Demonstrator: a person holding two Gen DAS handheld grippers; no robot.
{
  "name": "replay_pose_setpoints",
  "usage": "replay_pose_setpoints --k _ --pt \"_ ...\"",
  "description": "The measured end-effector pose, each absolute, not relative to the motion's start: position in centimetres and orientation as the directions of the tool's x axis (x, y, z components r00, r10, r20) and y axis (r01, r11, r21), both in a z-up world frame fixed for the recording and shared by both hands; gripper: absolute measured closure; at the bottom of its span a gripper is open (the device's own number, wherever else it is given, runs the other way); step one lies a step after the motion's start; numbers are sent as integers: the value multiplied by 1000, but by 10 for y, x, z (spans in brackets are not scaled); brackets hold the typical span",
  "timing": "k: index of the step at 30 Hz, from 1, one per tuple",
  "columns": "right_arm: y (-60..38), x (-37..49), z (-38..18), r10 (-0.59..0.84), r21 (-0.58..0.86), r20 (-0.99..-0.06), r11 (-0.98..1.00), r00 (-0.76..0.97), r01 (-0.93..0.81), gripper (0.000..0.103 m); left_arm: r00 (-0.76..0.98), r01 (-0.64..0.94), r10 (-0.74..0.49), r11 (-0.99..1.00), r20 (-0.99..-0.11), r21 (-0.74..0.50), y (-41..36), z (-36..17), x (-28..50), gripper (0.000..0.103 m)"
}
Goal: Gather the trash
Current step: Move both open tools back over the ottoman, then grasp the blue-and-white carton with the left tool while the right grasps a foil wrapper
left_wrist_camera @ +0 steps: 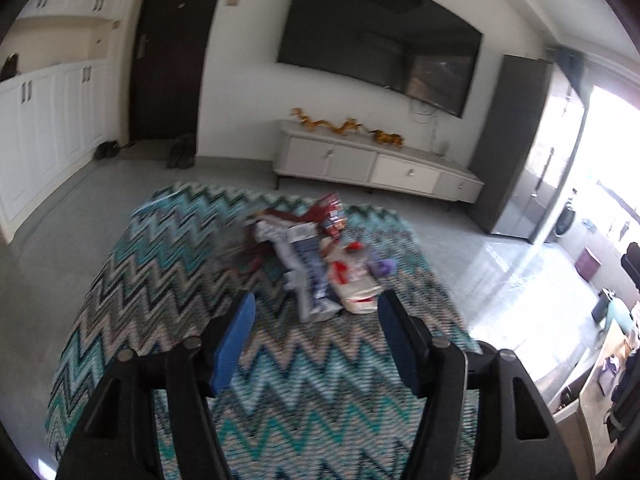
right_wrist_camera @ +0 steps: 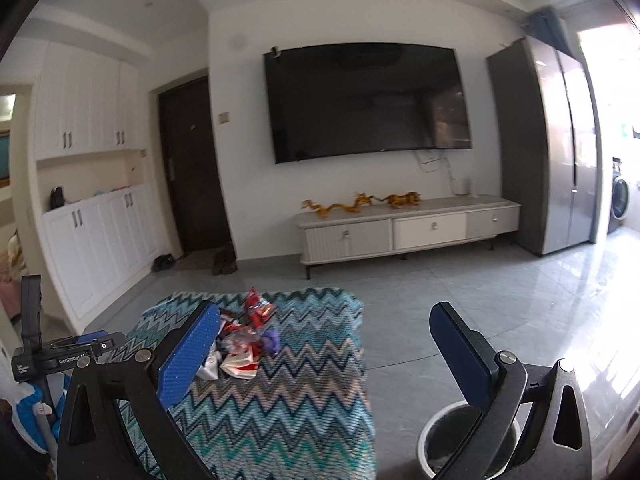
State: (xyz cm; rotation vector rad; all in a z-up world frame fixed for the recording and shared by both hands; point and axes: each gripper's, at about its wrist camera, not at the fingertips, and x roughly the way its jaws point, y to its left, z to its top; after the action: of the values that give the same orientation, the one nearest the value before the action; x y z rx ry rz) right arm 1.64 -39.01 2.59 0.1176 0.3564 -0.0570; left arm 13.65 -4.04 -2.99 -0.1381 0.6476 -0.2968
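White bin (right_wrist_camera: 430, 438) (one), one wrapper pile (left_wrist_camera: 320, 256)

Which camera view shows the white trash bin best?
The right wrist view: the white trash bin stands on the floor beside the zigzag cloth, partly hidden behind a gripper finger. The left wrist view does not show it.

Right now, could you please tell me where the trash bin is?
In the right wrist view, the trash bin stands on the tiled floor at the bottom right, beside the zigzag cloth, under the open right gripper.
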Motion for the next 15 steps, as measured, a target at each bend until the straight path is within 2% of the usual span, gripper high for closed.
replay_pose_setpoints --k 5,11,13,15 --pt "-373 49 -8 45 131 -412 991 910 10 0 729 182 -293 954 -619 -238 -28 -60 153 41" --pt "-369 101 -53 144 192 -484 980 863 -56 1 674 188 -300 953 -675 -235 -49 -91 185 41" --pt "-367 118 -64 174 212 -504 974 846 -74 3 661 193 -301 953 -688 -232 -58 -98 197 41" --pt "-363 137 -77 205 231 -521 968 829 -95 10 645 197 -304 953 -701 -231 -69 -104 211 41"
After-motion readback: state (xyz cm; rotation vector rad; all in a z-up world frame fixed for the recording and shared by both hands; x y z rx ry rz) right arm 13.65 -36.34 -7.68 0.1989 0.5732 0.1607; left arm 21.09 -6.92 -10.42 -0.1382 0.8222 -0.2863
